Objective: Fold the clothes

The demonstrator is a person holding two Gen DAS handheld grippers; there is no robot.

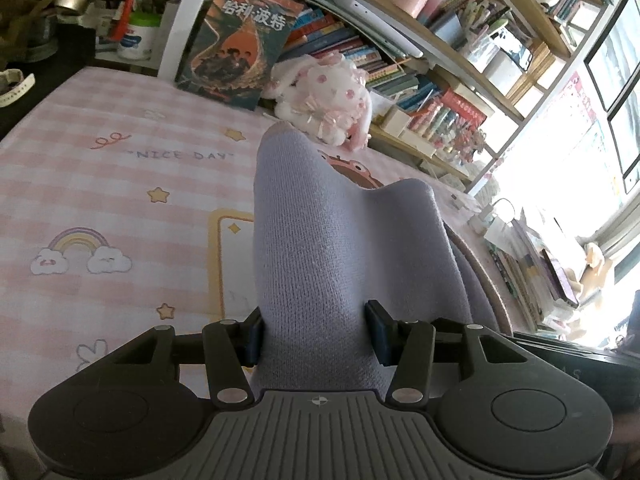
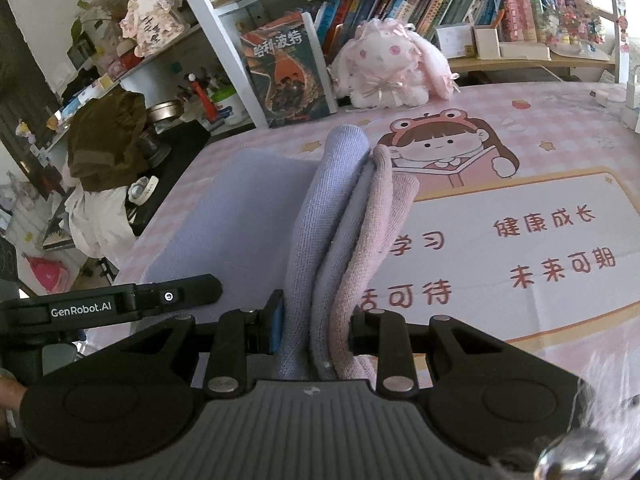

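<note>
a lavender knitted garment (image 1: 320,240) is pinched between the pads of the left gripper (image 1: 318,336) and is lifted toward 12 o'clock over the pink checked desk mat (image 1: 100,184). in the right wrist view, bunched lavender and pink folds of the garment (image 2: 336,232) are clamped narrowly in the right gripper (image 2: 316,326); a flat lavender panel lies at 10 o'clock. a plush rabbit (image 2: 384,68) and a book (image 2: 288,72) are seen at 12 o'clock.

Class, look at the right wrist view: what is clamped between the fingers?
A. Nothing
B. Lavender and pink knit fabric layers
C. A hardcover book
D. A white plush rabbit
B: bunched lavender and pink knit fabric sits pinched between the right gripper fingers.
</note>
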